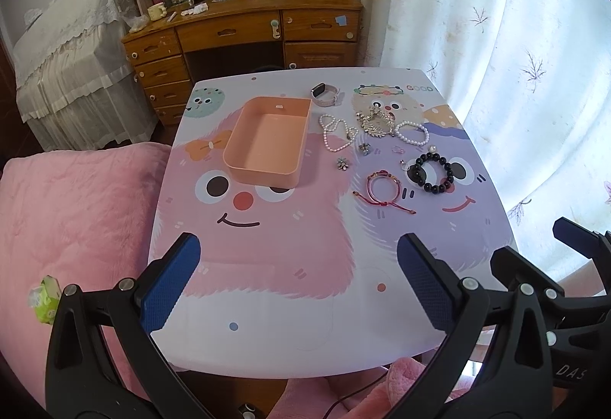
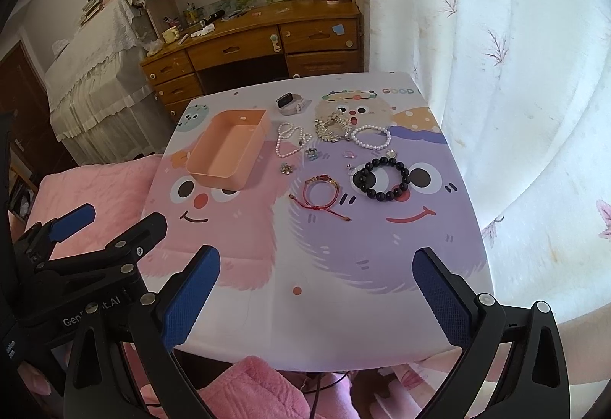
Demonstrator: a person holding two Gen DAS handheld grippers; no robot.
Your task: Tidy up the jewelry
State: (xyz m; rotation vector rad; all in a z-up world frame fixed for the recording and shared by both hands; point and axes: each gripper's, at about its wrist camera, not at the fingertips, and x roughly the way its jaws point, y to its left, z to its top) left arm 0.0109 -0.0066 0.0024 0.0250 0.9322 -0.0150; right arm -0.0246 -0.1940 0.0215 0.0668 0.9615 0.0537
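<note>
Both tools hang over the near edge of a small cartoon-printed table (image 1: 267,304), side by side, each with its blue-padded jaws spread wide and holding nothing. The left gripper (image 1: 298,281) faces the pink monster print; the right gripper (image 2: 317,285) faces the purple one, with the left tool showing just to its left.

All the jewelry lies well ahead of the fingertips, on the far half of the table. Nearest the right gripper, straight ahead, is a red cord bracelet (image 2: 320,193) with loose tails, and just right of it a black bead bracelet (image 2: 383,178). Beyond these sit two small flower-shaped pieces (image 2: 285,169), a tiny pink ring (image 2: 348,153), a looped pearl necklace (image 2: 290,142), a white pearl bracelet (image 2: 371,138) and a gold, leaf-shaped tangle (image 2: 332,126) between them. Farthest out stands a smartwatch (image 2: 291,102) on a pale band.

Ahead of the left gripper an orange plastic tray (image 1: 267,140) stands open, with nothing inside it, just left of the necklace.
</note>
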